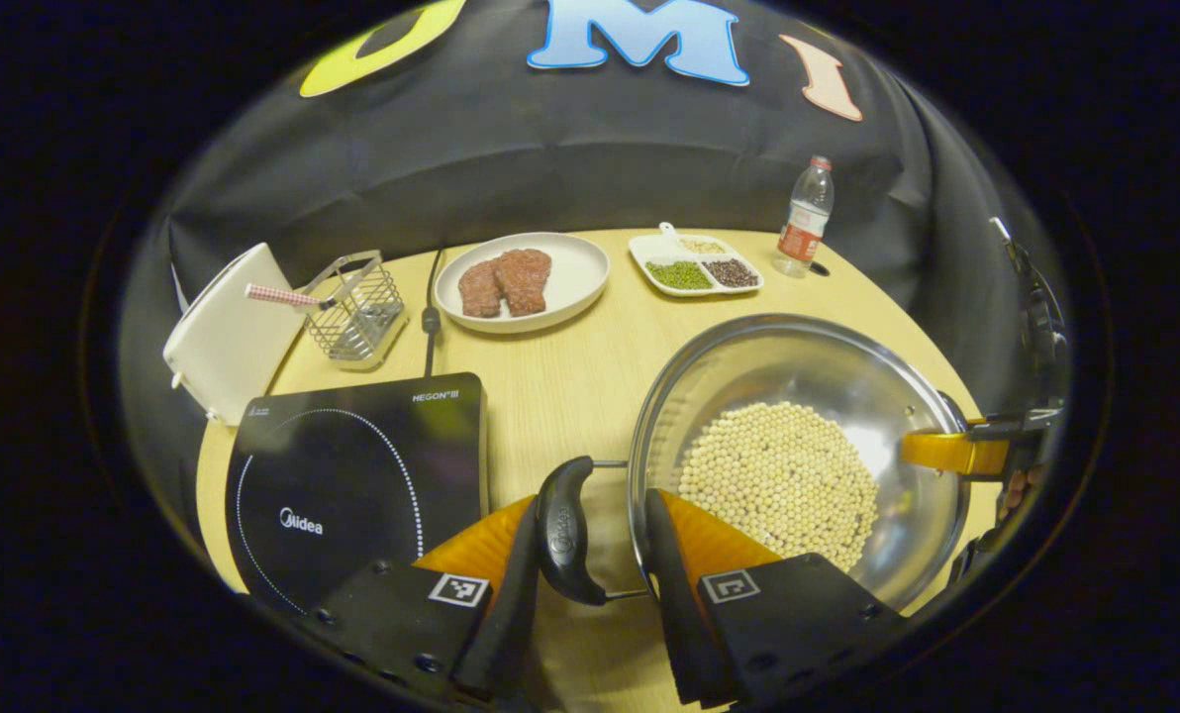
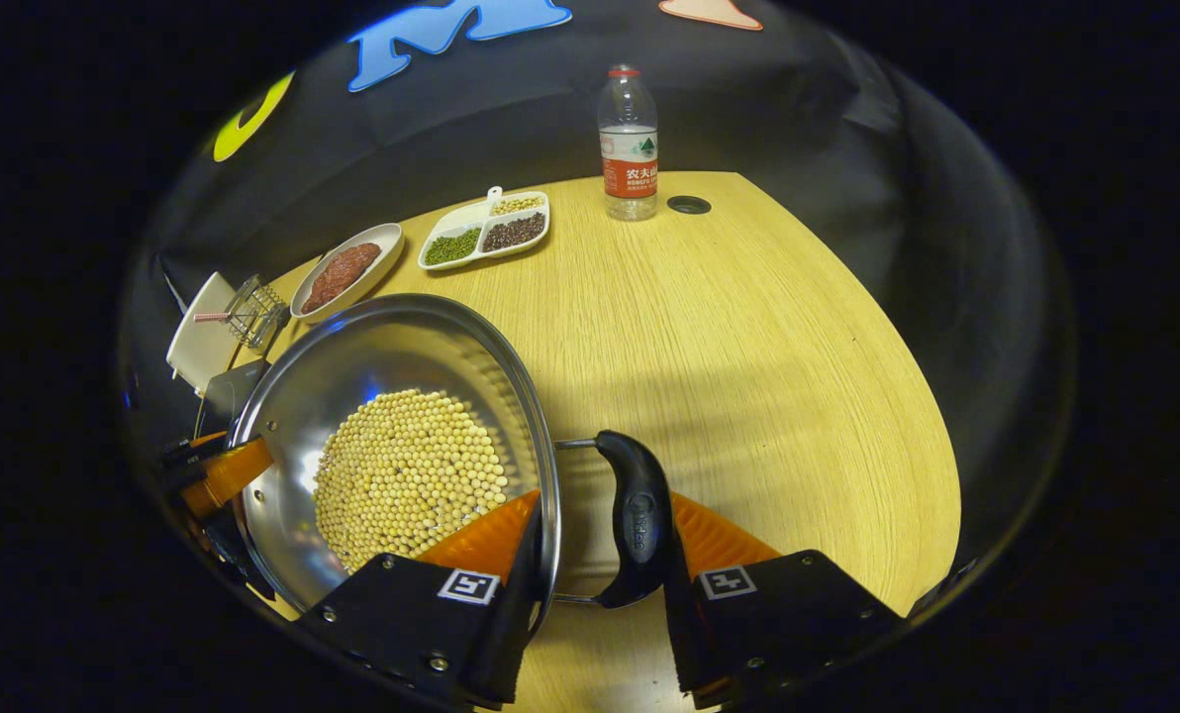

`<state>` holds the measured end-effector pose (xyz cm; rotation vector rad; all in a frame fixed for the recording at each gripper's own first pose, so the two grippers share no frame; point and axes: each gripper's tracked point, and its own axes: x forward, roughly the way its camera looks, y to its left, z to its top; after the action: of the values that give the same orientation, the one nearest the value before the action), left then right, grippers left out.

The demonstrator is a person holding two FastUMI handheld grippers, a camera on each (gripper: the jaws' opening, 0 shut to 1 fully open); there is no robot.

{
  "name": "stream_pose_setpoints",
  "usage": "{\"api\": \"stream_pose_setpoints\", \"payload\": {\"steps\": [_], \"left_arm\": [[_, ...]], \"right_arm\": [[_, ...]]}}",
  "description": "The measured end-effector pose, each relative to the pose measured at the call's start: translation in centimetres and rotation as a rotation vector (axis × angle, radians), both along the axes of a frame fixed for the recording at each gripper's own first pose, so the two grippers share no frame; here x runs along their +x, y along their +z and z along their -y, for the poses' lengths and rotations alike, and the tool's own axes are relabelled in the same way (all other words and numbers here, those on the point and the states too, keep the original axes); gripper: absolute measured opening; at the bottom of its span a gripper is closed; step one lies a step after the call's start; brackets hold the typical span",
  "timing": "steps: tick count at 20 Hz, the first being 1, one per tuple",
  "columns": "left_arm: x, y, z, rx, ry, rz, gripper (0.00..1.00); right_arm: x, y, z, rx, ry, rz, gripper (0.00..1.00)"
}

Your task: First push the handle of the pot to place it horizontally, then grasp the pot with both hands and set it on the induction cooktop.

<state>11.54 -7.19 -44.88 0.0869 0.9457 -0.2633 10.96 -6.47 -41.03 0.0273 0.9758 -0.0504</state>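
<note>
Fingers of the left gripper [image 1: 590, 555] straddle one black loop handle [image 1: 564, 531] of the steel pot [image 1: 798, 396], one finger outside the handle and the other inside the rim over the beans; whether both press firmly cannot be told, though they bracket handle and rim closely. On the pot's opposite side, the right gripper [image 2: 600, 564] does the same with the second handle [image 2: 638, 518], one finger against the handle's outer face, the other inside the rim [image 2: 540, 465]. Both handles lie level, so the push step appears done and the two-handed lift appears to be starting.

The pot, loaded with pale soybeans [image 1: 778, 480], sits on the wooden table [image 2: 748, 327], just beside the induction cooktop [image 1: 352, 475], which lies on the left gripper's side of the pot. Both grippers come in low and nearly level, pointing toward each other across the pot, a stance that should keep the beans from sliding when it rises.

Beyond the pot, away from the grippers, stand a plate of meat [image 1: 523, 280], a divided dish of beans [image 1: 694, 265] and a water bottle [image 2: 628, 144]. Past the cooktop sit a wire basket [image 1: 354, 309] and a white board [image 1: 222, 332] at the table's edge.
</note>
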Motion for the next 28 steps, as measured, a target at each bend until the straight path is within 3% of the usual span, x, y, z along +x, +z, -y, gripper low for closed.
{"api": "stream_pose_setpoints", "payload": {"steps": [2, 8, 15, 16, 17, 18, 22, 28], "left_arm": [[-0.1, 0.6, -0.3, -0.002, -0.010, 0.006, 0.64], [-0.8, 3.9, -1.9, -0.027, -0.005, 0.039, 0.60], [-0.9, 7.0, -6.4, -0.030, 0.018, 0.055, 0.67], [-1.0, 7.3, -7.1, -0.029, 0.024, 0.056, 0.60], [-1.0, 7.5, -8.0, -0.028, 0.030, 0.057, 0.63], [-1.0, 7.7, -8.8, -0.029, 0.035, 0.059, 0.63], [-1.0, 8.1, -12.2, -0.039, 0.053, 0.054, 0.60], [-1.0, 8.3, -17.7, -0.028, 0.072, 0.043, 0.64]], "right_arm": [[-0.1, 0.9, 0.3, -0.006, -0.002, 0.009, 0.59], [-0.9, 3.7, -0.3, -0.029, -0.007, 0.047, 0.59], [-2.5, 7.3, -4.6, -0.023, 0.015, 0.070, 0.58], [-2.0, 7.0, -2.3, -0.022, 0.019, 0.067, 0.58], [-2.7, 7.9, -4.7, -0.022, 0.025, 0.069, 0.58], [-2.6, 8.3, -4.4, -0.023, 0.031, 0.071, 0.58], [-2.3, 8.4, -4.2, -0.038, 0.055, 0.079, 0.58], [-1.6, 7.3, -4.9, -0.032, 0.081, 0.070, 0.58]]}}
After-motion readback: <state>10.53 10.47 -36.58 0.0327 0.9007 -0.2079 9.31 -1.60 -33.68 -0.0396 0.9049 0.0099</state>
